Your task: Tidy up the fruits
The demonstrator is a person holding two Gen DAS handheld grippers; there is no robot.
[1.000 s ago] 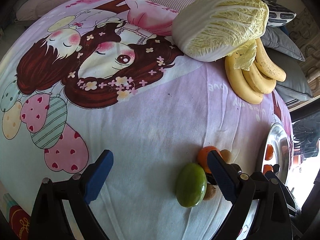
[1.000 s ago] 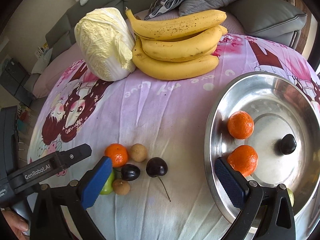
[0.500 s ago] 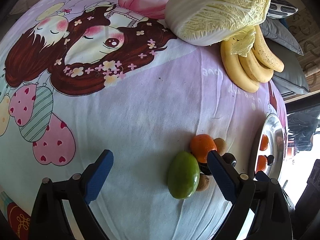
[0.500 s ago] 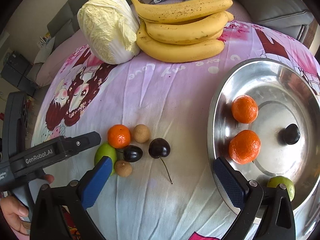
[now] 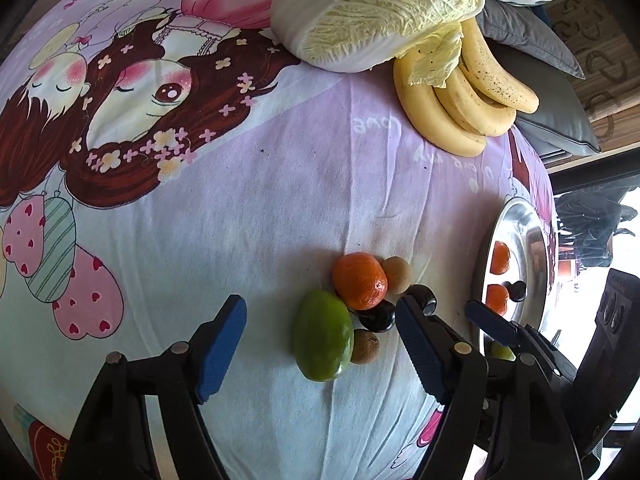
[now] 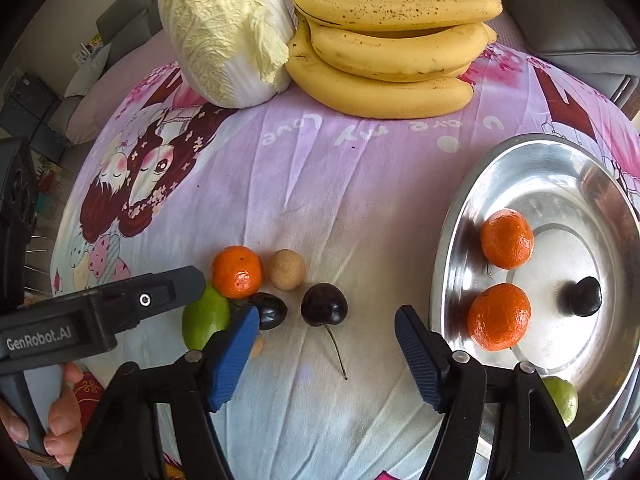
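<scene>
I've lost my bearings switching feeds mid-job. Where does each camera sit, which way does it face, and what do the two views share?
Left wrist: on the left gripper, looking steeply down at the oval green fruit; its blue-padded fingers show, plus the right gripper's tip.
Right wrist: on the right gripper, facing down over the stemmed dark cherry beside the round steel tray; a hand shows.
Shared: green fruit, tray, yellow bananas.

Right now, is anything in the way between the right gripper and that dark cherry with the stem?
No, nothing visible. The cherry lies on bare cloth just ahead of the right gripper, whose fingers have just been closing with nothing between them. Its path to the metal tray also looks clear.
</scene>
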